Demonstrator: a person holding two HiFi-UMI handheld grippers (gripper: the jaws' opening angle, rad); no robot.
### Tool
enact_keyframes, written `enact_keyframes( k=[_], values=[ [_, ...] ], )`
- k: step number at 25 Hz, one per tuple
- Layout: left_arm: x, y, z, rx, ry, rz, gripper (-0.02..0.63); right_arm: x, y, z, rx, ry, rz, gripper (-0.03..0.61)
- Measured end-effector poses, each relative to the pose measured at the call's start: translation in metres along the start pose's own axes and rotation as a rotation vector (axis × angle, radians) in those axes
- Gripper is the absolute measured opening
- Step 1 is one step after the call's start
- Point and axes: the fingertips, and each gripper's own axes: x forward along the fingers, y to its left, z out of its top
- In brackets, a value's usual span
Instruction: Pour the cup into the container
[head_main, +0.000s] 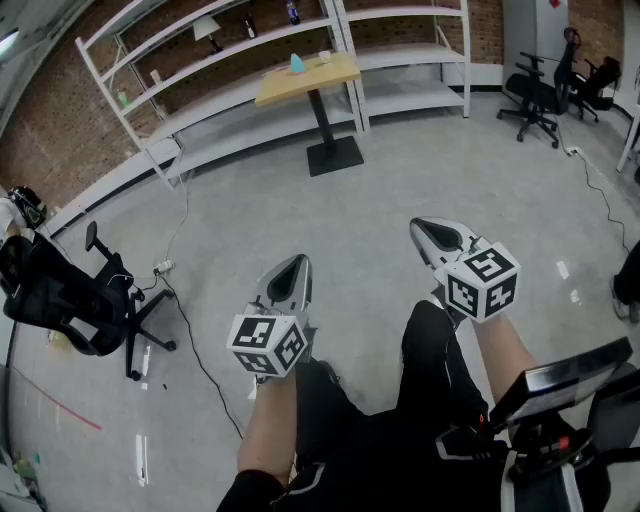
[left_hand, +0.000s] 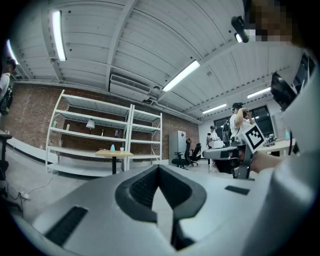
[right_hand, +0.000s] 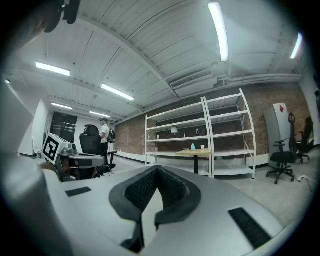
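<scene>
A small wooden table stands far across the room, with a blue container and a white cup on it. In the left gripper view the table is distant, and the right gripper view also shows it far off with the cup. My left gripper and right gripper are held out side by side above the floor. Both point toward the table. Both are shut, with nothing between the jaws, as each gripper's own view shows.
White shelving runs along the brick wall behind the table. A black office chair stands at the left with a cable on the floor beside it. More chairs stand at the back right. A black device is by my right leg. A person stands to the left.
</scene>
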Motion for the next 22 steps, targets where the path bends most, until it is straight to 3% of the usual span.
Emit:
enact_keyframes(
  k=[15, 22],
  values=[
    [0.005, 0.003, -0.004, 0.001, 0.006, -0.023, -0.006, 0.009, 0.001, -0.003, 0.005, 0.004, -0.002, 0.0],
    [0.011, 0.005, -0.031, 0.004, 0.04, -0.052, -0.006, 0.016, 0.005, -0.011, -0.026, -0.007, 0.0, 0.0]
  ],
)
